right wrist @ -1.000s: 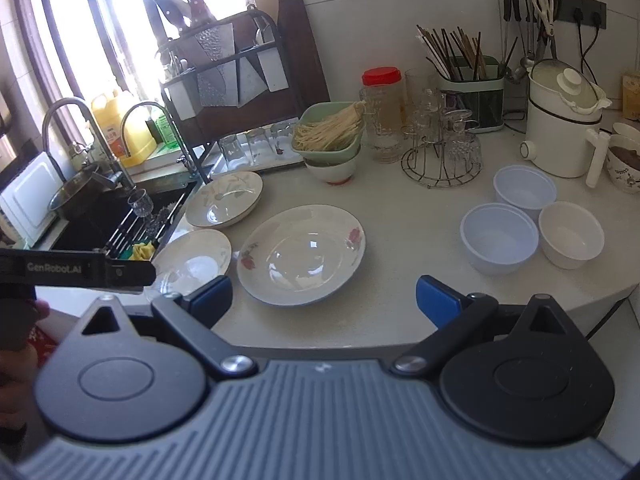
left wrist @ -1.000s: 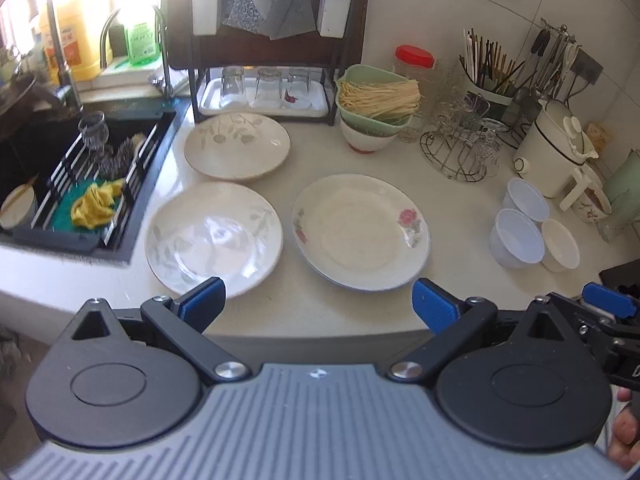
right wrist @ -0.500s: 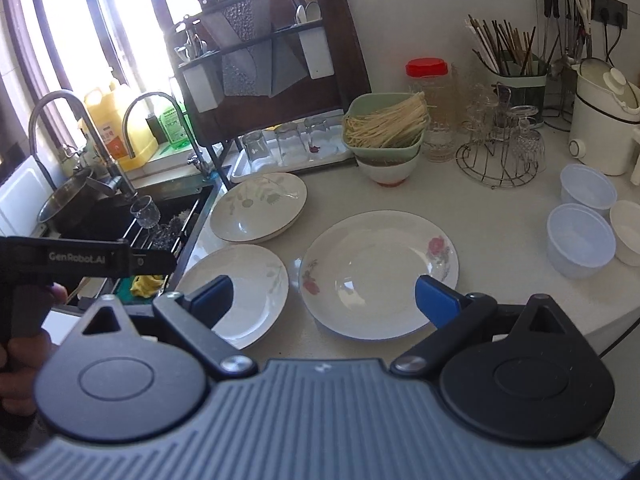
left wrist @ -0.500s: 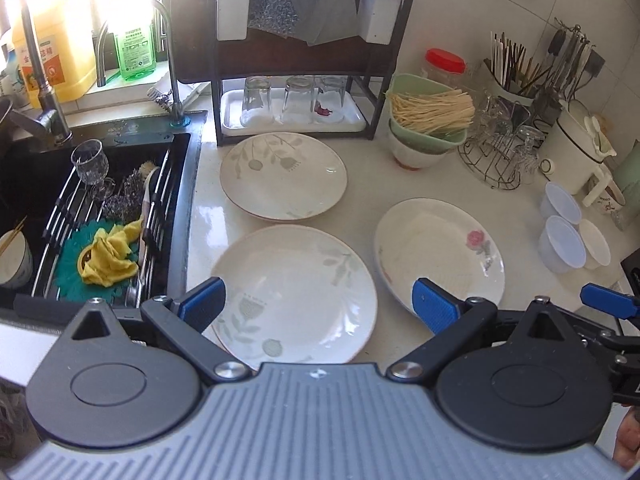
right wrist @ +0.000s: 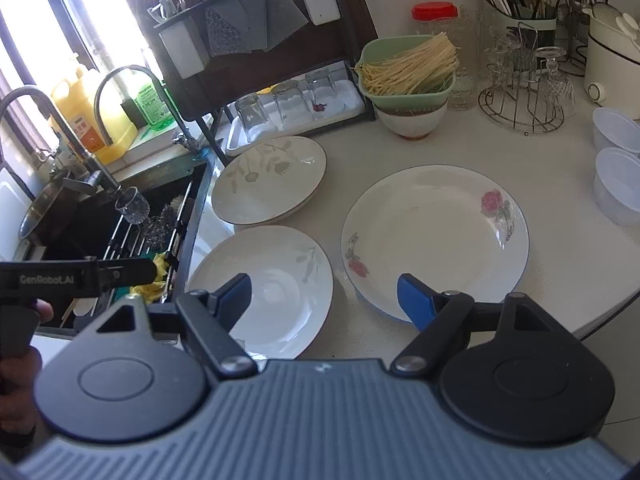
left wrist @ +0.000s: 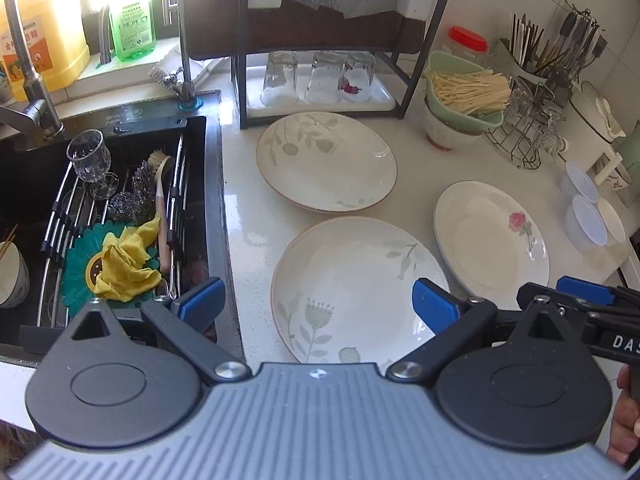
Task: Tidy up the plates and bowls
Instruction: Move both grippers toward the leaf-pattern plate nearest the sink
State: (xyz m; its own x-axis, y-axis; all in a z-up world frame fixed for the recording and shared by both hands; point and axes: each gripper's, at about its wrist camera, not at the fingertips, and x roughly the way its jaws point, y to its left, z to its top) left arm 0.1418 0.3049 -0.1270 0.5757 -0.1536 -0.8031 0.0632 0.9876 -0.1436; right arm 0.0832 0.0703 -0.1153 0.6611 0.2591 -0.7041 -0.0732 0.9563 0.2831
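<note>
Three plates lie on the white counter. A near leaf-pattern plate (left wrist: 352,292) (right wrist: 276,284) sits under my open left gripper (left wrist: 318,306), with nothing between the blue pads. Behind it lies a second leaf-pattern plate (left wrist: 326,160) (right wrist: 268,178). A rose-pattern plate (left wrist: 488,236) (right wrist: 436,236) lies to the right. My right gripper (right wrist: 326,296) hovers over the gap between the near leaf plate and the rose plate; its jaws are closing with nothing between them. Several white bowls (left wrist: 588,216) (right wrist: 616,160) stand at the far right.
A black sink (left wrist: 112,216) with a wire rack, glass, brush and yellow cloth borders the plates on the left. A dark rack (left wrist: 320,40) with upturned glasses stands behind. A green colander of noodles (left wrist: 464,92), wire glass stand (left wrist: 524,136) and white cooker (right wrist: 612,60) crowd the back right.
Both grippers have moved forward, left and lower toward the plates, which now look larger and closer. The right gripper's fingers stand closer together than before.
</note>
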